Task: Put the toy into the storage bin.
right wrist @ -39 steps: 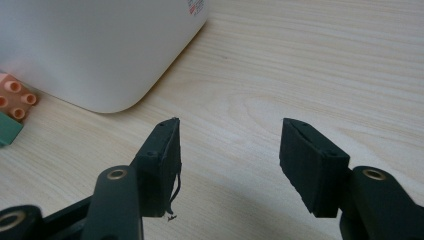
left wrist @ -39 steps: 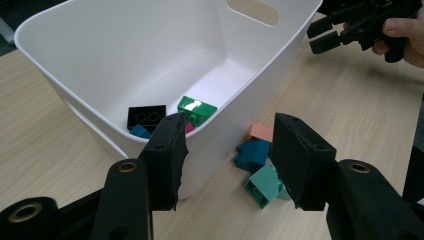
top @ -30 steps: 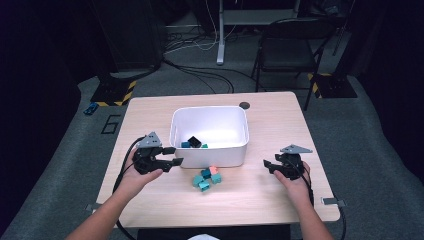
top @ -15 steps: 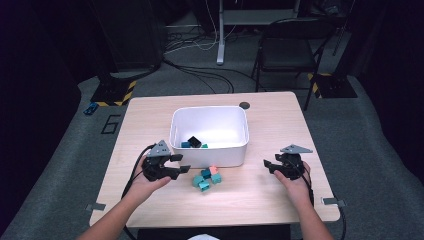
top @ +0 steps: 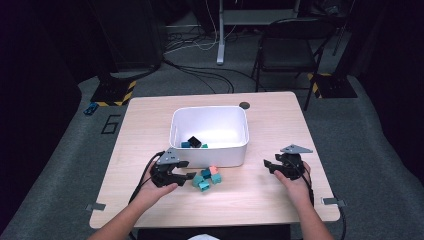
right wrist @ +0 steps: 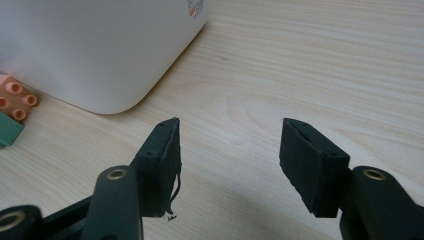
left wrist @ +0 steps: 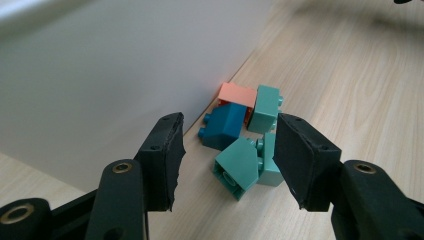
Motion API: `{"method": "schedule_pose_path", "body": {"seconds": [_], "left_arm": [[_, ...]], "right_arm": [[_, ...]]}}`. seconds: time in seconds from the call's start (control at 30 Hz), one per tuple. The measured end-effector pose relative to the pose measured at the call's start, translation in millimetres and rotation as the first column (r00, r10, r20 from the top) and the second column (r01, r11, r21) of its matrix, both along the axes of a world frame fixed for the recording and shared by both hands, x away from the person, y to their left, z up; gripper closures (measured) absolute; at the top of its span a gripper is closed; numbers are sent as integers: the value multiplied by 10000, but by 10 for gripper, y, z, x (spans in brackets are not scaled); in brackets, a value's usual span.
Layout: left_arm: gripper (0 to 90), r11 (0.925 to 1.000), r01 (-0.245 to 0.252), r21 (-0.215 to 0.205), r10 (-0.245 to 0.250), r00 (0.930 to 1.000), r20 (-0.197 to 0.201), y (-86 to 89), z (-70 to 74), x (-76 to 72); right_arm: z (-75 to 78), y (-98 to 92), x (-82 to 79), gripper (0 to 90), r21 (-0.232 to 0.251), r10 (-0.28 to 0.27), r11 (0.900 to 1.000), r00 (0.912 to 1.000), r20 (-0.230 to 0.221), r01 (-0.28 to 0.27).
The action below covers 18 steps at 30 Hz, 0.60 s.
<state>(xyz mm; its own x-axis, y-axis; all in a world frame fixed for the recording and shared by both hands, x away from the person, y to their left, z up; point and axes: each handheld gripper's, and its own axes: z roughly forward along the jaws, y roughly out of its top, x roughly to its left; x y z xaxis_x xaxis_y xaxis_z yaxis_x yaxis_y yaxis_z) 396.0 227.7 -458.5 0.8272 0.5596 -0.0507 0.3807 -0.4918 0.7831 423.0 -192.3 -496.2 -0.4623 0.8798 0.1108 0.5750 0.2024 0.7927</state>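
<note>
The black fingers [left wrist: 165, 160] of the left gripper [top: 181, 170] are standing spread and released, grasping nothing, with the nearest teal brick [left wrist: 239, 167] lying on the table just ahead of the gap between them. That gripper is sitting low over the wooden table [top: 280, 200], just beside the front wall of the white bin [top: 210, 155], its jaws pointing sideways toward the little pile of bricks [top: 206, 179]. The left forearm is reaching in from the bottom edge at a slant. The right gripper [top: 272, 168] is resting near the table's right side, well apart from the pile, its jaws likewise parted and empty over bare wood, the hand wrapping its body from behind.

The pile is lying against the bin's foot: studded plastic blocks, smooth and matte, several teal, one dark blue [left wrist: 225, 125] with a sloped face, one salmon-orange [left wrist: 236, 94] touching the bin wall. The bin is smooth plastic with rounded corners; a few dark and teal bricks are lying inside it. The tabletop is showing a pale wood grain.
</note>
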Motion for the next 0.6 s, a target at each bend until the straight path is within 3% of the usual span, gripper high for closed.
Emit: {"method": "schedule_pose_path", "body": {"seconds": [0.6], "left_arm": [[472, 9979, 573, 313, -569, 9983, -136, -50, -311, 64]], "right_arm": [[-3, 9, -4, 412, 69, -56, 10000, 10000, -58, 57]]}}
